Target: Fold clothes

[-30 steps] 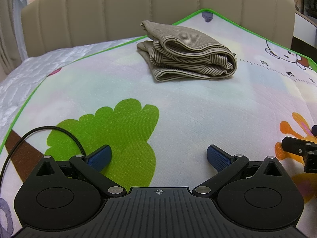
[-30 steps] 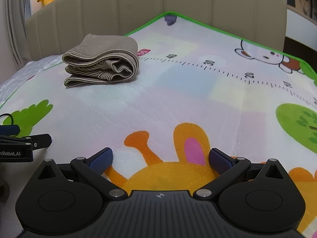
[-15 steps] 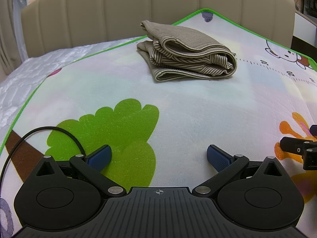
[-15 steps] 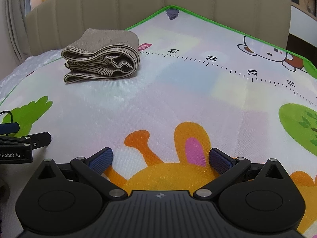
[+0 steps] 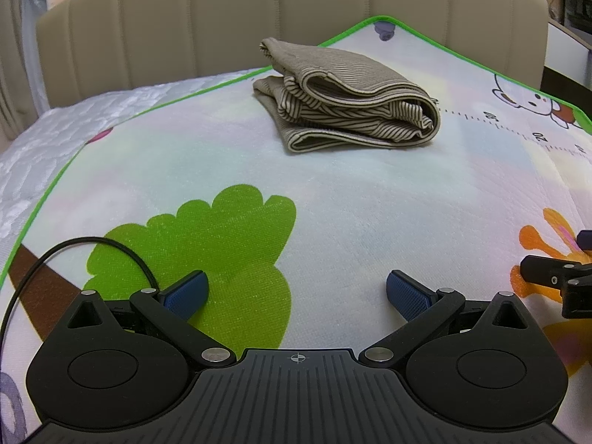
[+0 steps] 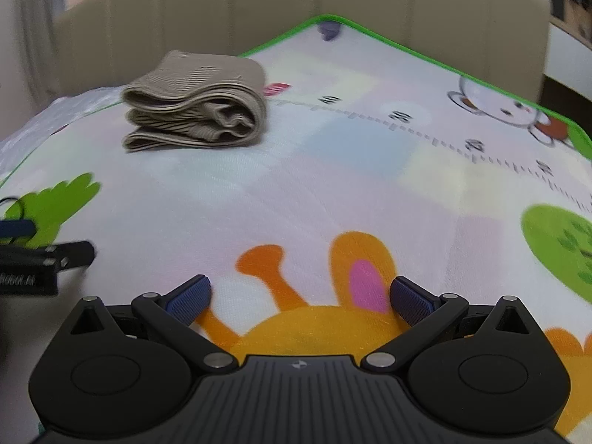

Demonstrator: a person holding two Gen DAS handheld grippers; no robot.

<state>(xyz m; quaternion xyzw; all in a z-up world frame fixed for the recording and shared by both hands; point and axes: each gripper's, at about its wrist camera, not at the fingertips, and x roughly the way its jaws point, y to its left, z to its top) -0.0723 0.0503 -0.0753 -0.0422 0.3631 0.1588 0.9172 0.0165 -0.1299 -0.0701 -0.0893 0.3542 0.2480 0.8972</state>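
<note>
Left wrist view | folded beige-and-brown striped cloth garment (image 5: pixel 351 107) on cartoon-printed green-edged play mat (image 5: pixel 370 203) | my left gripper (image 5: pixel 296 292) wide, empty | my right gripper (image 6: pixel 299 296) wide, empty

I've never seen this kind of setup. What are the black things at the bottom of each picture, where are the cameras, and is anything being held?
There is no robot here. A person holds a two-finger gripper in each hand, and each gripper carries a fisheye camera looking forward along its fingers. The black shape at the bottom of each picture is the gripper itself, with blue pads at its tips.

One picture is from the left gripper, the other from the right gripper. Each also catches a bit of the other at its edge.

Both hover low over a cartoon play mat spread on a bed, with a beige headboard behind. On the mat lies a folded striped garment, beyond both grippers and touched by neither.

Nothing is held: both grippers are open and empty. The right view is slightly blurred.
</note>
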